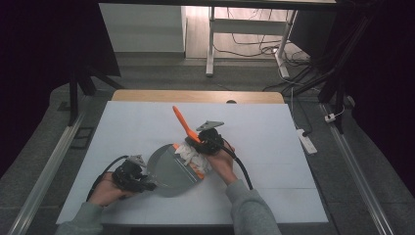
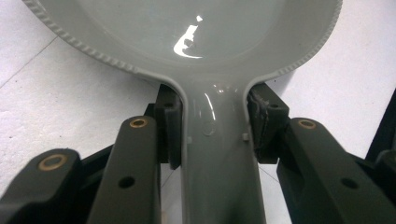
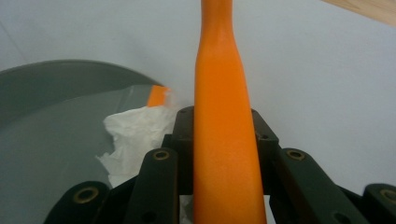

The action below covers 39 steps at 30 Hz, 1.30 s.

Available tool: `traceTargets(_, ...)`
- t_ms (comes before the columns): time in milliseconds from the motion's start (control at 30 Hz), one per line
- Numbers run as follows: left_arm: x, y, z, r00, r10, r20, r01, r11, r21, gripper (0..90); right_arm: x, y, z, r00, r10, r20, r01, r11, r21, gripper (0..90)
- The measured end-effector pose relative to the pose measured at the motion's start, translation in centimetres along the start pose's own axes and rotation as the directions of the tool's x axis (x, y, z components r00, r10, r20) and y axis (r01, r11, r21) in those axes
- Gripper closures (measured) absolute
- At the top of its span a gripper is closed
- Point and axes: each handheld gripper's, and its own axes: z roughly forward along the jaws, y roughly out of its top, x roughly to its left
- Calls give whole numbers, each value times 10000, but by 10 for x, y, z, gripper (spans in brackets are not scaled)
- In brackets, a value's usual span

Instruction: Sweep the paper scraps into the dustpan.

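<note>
The white table (image 1: 147, 127) is bearing the work, with the grey dustpan (image 1: 171, 169) lying near its front centre, pan mouth toward two o'clock. The left gripper (image 1: 142, 182) is clenching the dustpan handle (image 2: 219, 154) between both pads, at eight o'clock of the pan. The right gripper (image 1: 205, 139) is grasping the orange brush handle (image 3: 224, 140) firmly, the handle pointing off toward eleven o'clock. Crumpled white paper (image 1: 192, 154) is sitting at the pan's lip, at two o'clock of its centre, touching the brush end. Judgement: the sweep is best done by keeping the pan lip pressed flat and drawing the brush toward eight o'clock in short strokes, avoiding pushing paper over the rim.
</note>
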Motion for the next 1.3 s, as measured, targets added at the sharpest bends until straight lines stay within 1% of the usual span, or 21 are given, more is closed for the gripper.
traceTargets(67,0,0,0,10000,1,0,-1,10000,-1,611,4,0,1,9999,-95,-87,95,10000,-18,703)
traceTargets(233,0,0,0,10000,-28,10,28,10000,-26,611,7,0,0,9995,-159,-256,159,9999,1,703)
traceTargets(400,0,0,0,10000,-33,5,33,10000,-36,611,9,0,0,9991,-87,-407,85,9999,-56,703)
traceTargets(567,-1,1,1,10000,-18,-21,18,10000,-7,611,17,1,2,9979,-152,-631,147,9999,-82,703)
traceTargets(667,-1,1,1,10000,-43,-15,43,10000,-19,611,26,2,2,9950,-299,-950,284,9995,-166,703)
traceTargets(733,-1,1,1,10000,-50,-15,50,10000,-27,611,34,4,1,9916,-461,-1209,436,9988,-233,704)
traceTargets(767,-1,1,1,10000,-46,-8,46,10000,-29,611,36,5,-1,9885,-589,-1390,548,9980,-328,703)
traceTargets(833,-2,0,1,10000,-35,-3,35,10000,-30,611,38,10,-6,9819,-647,-1779,538,9964,-654,703)
traceTargets(867,-2,0,1,10000,-48,5,48,10000,-47,611,36,13,-10,9812,-602,-1833,456,9955,-830,703)
traceTargets(933,-1,0,1,10000,-47,11,47,10000,-27,611,31,19,-20,9837,-430,-1745,241,9937,-1091,703)
traceTargets(1067,-1,0,0,10000,18,20,-18,10000,18,611,16,24,-36,9928,-312,-1153,146,9898,-1420,703)
traceTargets(1200,-2,0,1,10000,-17,5,17,10000,-15,611,0,21,-43,9982,-9,-596,-74,9903,-1384,703)
traceTargets(1300,-2,0,1,10000,-21,17,21,10000,-9,611,-10,18,-45,9995,195,-259,-227,9911,-1309,703)
